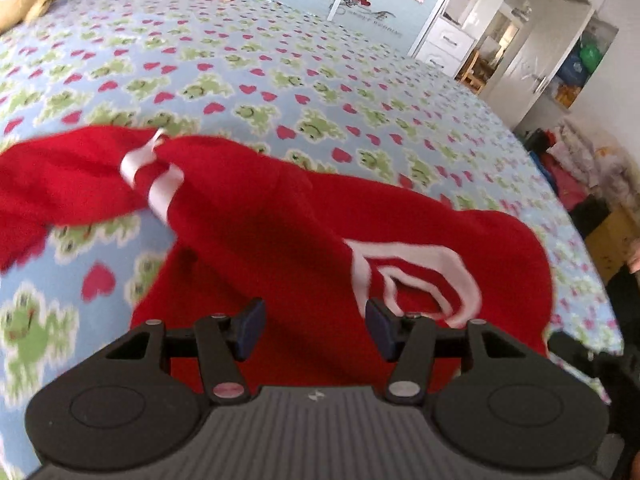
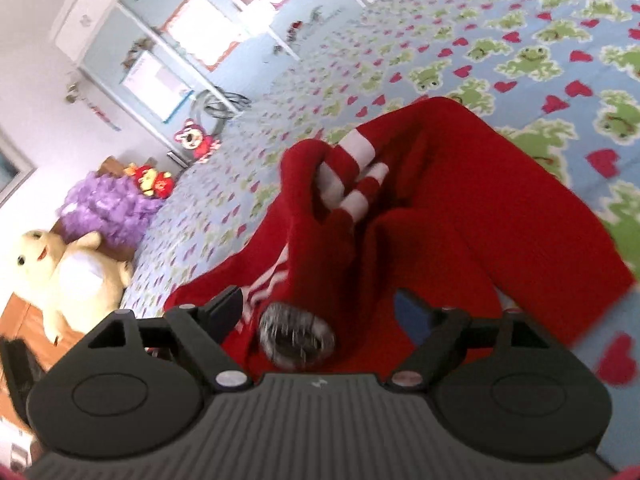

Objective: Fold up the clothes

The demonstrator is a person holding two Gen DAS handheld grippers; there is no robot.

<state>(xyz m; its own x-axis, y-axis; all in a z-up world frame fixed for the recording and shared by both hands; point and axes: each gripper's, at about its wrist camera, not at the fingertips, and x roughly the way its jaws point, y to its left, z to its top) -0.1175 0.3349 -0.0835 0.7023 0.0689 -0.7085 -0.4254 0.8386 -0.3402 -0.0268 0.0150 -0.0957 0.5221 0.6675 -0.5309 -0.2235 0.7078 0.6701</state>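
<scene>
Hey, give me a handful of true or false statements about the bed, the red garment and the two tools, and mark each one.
1. The red garment lies folded in a neat square. False: it is rumpled and spread unevenly.
2. The bedspread is printed with green frogs and red hearts. True.
3. The left tool is clamped on a sleeve. False: its jaws stand apart with nothing pinched.
4. The right tool is open above the garment. True.
5. The garment has white stripes. True.
6. The plush toys sit on top of the garment. False: they sit away from it, at the bed's far end.
</scene>
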